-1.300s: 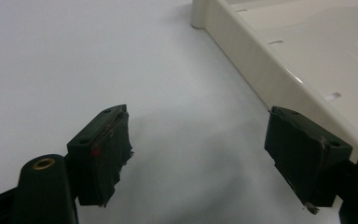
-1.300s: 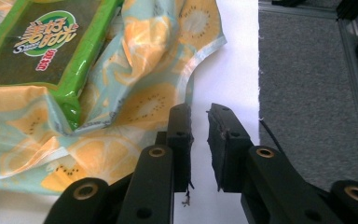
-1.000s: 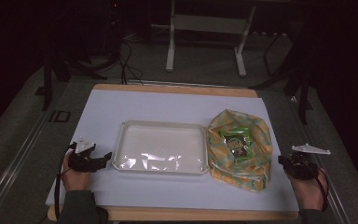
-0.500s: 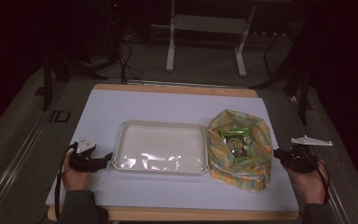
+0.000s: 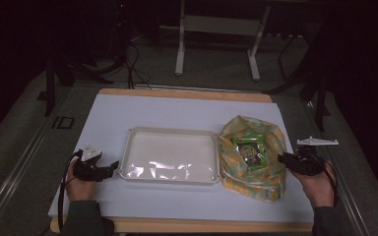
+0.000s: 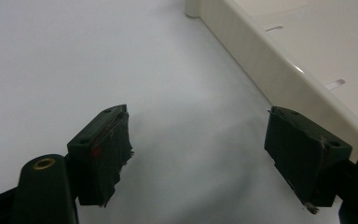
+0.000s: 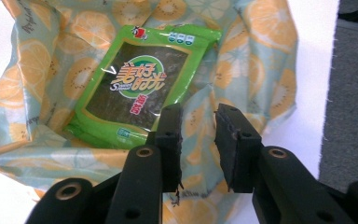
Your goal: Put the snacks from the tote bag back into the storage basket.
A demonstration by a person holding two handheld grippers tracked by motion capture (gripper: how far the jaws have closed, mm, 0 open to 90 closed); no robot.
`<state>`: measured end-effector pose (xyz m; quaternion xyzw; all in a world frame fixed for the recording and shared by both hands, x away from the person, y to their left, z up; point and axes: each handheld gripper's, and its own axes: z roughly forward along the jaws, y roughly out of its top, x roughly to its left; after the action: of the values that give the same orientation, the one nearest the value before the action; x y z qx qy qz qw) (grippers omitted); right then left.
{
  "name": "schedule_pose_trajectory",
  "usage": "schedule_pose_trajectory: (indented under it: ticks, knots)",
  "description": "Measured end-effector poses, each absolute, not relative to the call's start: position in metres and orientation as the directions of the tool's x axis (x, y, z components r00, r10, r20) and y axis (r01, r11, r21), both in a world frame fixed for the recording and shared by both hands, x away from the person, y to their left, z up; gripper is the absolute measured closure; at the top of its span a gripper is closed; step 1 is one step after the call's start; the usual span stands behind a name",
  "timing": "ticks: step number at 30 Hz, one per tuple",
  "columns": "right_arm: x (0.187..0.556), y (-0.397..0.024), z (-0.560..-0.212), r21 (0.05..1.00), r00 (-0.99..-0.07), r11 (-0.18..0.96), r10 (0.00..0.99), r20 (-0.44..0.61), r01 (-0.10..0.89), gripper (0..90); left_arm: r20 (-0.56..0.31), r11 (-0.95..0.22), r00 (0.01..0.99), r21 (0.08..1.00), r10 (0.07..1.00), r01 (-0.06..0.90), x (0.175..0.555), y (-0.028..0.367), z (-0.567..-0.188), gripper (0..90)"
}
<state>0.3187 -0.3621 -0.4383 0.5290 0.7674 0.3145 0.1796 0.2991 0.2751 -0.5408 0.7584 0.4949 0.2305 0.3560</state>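
A cream plastic tray (image 5: 167, 132) lies empty in the middle of the white board. To its right sits an open fruit-print bag (image 5: 270, 132) with a green snack packet (image 5: 248, 147) inside. My right gripper (image 5: 281, 158) hovers at the bag's right edge, pointing into it. Its jaws have just been opening and stand a little apart with nothing between them. In the right gripper view the right gripper (image 7: 198, 126) is just short of the packet (image 7: 135, 88) and over the bag (image 7: 32, 70). My left gripper (image 5: 112, 168) rests open beside the tray's left rim (image 6: 261, 70), its pads (image 6: 107, 144) wide apart and bare.
The white board (image 5: 177, 108) covers most of a wooden table (image 5: 187, 225). Grey floor mat (image 7: 349, 93) lies past the board's right edge. Metal stand legs (image 5: 179, 44) and cables sit on the dark floor beyond the table.
The right hand has lifted and shifted left toward the bag, and its jaws went from shut to slightly apart. The left hand has stayed where it was.
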Motion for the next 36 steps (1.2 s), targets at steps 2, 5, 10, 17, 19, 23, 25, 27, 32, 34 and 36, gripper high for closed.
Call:
schedule_pose_trajectory:
  ticks: [2,5,10,17,19,23,25,27,32,34,36]
  knots:
    - [0.321,-0.36,-0.44,0.668,-0.378,0.243,0.924,0.063,0.703,68.8,0.0,-0.261,0.405,0.766,0.914,0.588,0.299,0.275,-0.541,22.7]
    - [0.324,-0.358,-0.442,0.664,-0.377,0.239,0.924,0.069,0.708,67.9,-0.001,-0.26,0.406,0.766,0.914,0.588,0.299,0.275,-0.541,22.7]
    - [0.33,-0.353,-0.447,0.649,-0.381,0.234,0.92,0.092,0.724,66.0,-0.005,-0.257,0.406,0.767,0.914,0.588,0.299,0.275,-0.541,22.7]
    - [0.339,-0.348,-0.454,0.629,-0.382,0.23,0.917,0.115,0.743,59.5,-0.004,-0.26,0.407,0.764,0.913,0.59,0.3,0.275,-0.541,22.7]
    - [0.341,-0.346,-0.456,0.623,-0.381,0.227,0.916,0.125,0.749,58.5,-0.003,-0.261,0.407,0.764,0.913,0.59,0.3,0.275,-0.541,22.7]
    - [0.344,-0.344,-0.458,0.618,-0.386,0.227,0.913,0.134,0.753,58.5,-0.002,-0.262,0.408,0.764,0.913,0.59,0.3,0.275,-0.541,22.7]
    - [0.348,-0.342,-0.46,0.606,-0.383,0.221,0.911,0.15,0.764,58.3,-0.002,-0.262,0.408,0.763,0.913,0.59,0.3,0.275,-0.541,22.7]
    - [0.349,-0.341,-0.461,0.604,-0.383,0.22,0.911,0.154,0.766,57.8,-0.002,-0.262,0.409,0.763,0.913,0.59,0.3,0.275,-0.541,22.7]
    - [0.358,-0.337,-0.467,0.582,-0.382,0.214,0.906,0.181,0.785,54.3,-0.002,-0.263,0.409,0.764,0.912,0.59,0.3,0.275,-0.541,22.7]
    - [0.36,-0.337,-0.468,0.578,-0.377,0.208,0.907,0.188,0.789,53.9,-0.002,-0.263,0.409,0.764,0.912,0.59,0.3,0.275,-0.541,22.8]
    - [0.363,-0.336,-0.471,0.568,-0.376,0.207,0.906,0.197,0.796,52.8,-0.004,-0.262,0.409,0.764,0.912,0.59,0.3,0.275,-0.541,22.7]
